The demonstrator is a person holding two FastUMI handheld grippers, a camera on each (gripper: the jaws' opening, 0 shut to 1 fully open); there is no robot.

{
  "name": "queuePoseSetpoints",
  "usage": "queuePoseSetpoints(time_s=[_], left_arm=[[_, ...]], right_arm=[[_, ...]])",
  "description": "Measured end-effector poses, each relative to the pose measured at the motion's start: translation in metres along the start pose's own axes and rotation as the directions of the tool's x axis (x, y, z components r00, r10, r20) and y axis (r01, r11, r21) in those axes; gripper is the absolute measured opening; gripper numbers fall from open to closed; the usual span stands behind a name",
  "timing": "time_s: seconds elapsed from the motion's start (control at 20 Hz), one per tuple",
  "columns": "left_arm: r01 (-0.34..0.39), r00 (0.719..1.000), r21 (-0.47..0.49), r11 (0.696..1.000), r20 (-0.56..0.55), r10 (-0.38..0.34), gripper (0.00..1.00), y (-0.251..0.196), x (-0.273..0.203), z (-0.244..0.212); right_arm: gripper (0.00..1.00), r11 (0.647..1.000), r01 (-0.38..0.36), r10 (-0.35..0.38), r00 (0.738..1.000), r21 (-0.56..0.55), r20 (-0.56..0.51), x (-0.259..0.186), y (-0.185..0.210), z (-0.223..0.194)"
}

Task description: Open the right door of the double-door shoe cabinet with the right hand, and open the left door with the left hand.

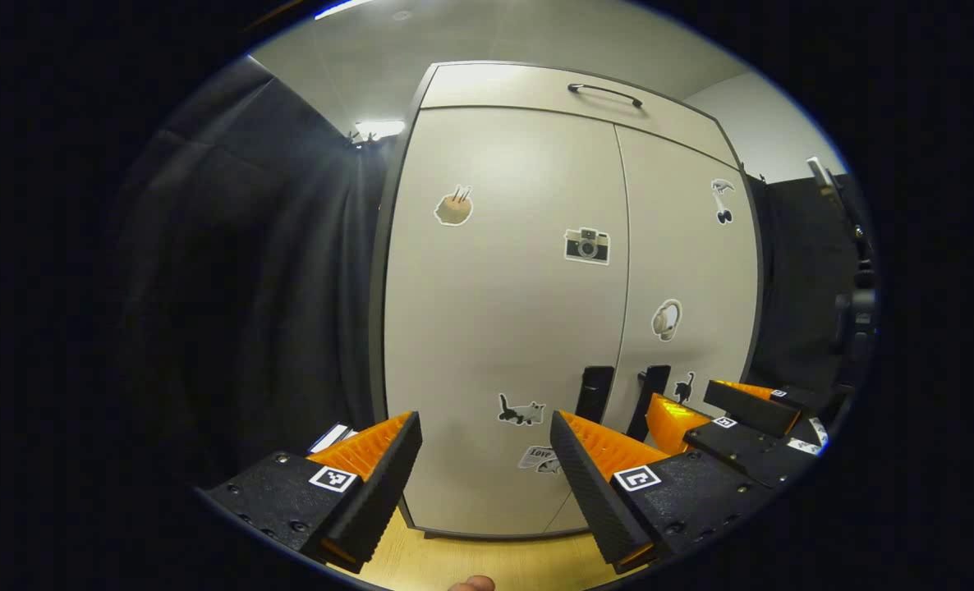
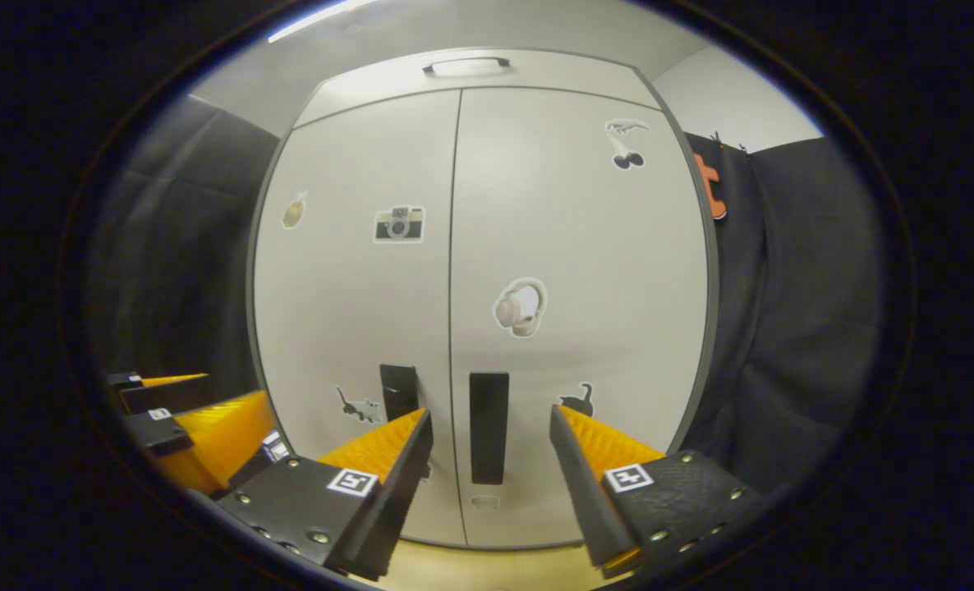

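Nothing is done yet: both doors of the tall pale grey double-door shoe cabinet ahead remain closed, the right gripper released around the right door's black vertical handle, the left gripper released short of the left door's black handle.

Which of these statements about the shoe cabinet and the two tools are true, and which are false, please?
1. Both cabinet doors are shut. True: the left door and the right door sit flush.
2. The right tool is shut on the right door handle. False: its jaws are open, the handle showing between them, ungripped.
3. The left tool is open. True.
4. The headphones sticker is on the left door. False: it is on the right door.
5. The camera sticker is on the left door. True.
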State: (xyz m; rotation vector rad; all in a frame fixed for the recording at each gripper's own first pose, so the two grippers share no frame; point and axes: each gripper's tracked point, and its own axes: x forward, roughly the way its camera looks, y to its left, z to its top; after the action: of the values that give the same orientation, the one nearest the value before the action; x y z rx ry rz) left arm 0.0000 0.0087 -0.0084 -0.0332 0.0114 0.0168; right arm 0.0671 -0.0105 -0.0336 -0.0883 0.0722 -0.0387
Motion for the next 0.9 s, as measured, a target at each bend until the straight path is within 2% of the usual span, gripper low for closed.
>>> queuePoseSetpoints(time_s=[0.2,0.35,0.4,0.55,0.65,0.7,0.75,0.8,0.85,0.9], left_arm=[[-0.031,1.0,-0.005,1.0,-0.004,0.031,0.98,0.014,0.0,-0.002],[-0.052,0.999,-0.009,0.999,-0.009,0.052,0.98,0.024,0.003,-0.004],[-0.055,0.998,-0.012,0.998,-0.012,0.055,0.98,0.026,0.004,-0.004],[-0.062,0.998,-0.019,0.998,-0.018,0.062,0.98,0.03,0.007,-0.008],[-0.062,0.998,-0.023,0.998,-0.027,0.061,0.98,0.031,0.008,-0.01],[-0.062,0.998,-0.024,0.998,-0.032,0.062,0.98,0.031,0.009,-0.011],[-0.064,0.997,-0.024,0.998,-0.036,0.063,0.98,0.033,0.008,-0.013],[-0.067,0.997,-0.024,0.997,-0.041,0.066,0.98,0.034,0.009,-0.014],[-0.069,0.997,-0.025,0.997,-0.046,0.068,0.98,0.035,0.008,-0.015],[-0.07,0.996,-0.028,0.997,-0.05,0.068,0.98,0.036,0.007,-0.017]], right_arm=[[0.81,1.0,0.022,-0.022,0.999,0.001,-0.037,0.027,-0.003,-0.017],[0.65,1.0,0.029,-0.029,0.997,0.011,-0.065,0.044,-0.005,-0.028],[0.7,1.0,0.029,-0.028,0.997,0.011,-0.068,0.047,-0.004,-0.029],[0.53,1.0,0.023,-0.021,0.997,0.019,-0.074,0.052,0.002,-0.03],[0.49,1.0,0.022,-0.023,0.997,-0.01,-0.079,0.06,0.004,-0.034],[0.49,1.0,0.02,-0.019,0.997,0.012,-0.078,0.056,0.009,-0.035],[0.27,0.999,0.028,-0.026,0.997,0.027,-0.067,0.057,0.008,-0.033],[0.31,0.999,0.034,-0.032,0.997,0.027,-0.065,0.058,0.007,-0.034],[0.31,0.999,0.039,-0.036,0.997,0.038,-0.071,0.059,0.006,-0.034],[0.24,0.998,0.039,-0.035,0.997,0.049,-0.071,0.056,0.007,-0.033]])
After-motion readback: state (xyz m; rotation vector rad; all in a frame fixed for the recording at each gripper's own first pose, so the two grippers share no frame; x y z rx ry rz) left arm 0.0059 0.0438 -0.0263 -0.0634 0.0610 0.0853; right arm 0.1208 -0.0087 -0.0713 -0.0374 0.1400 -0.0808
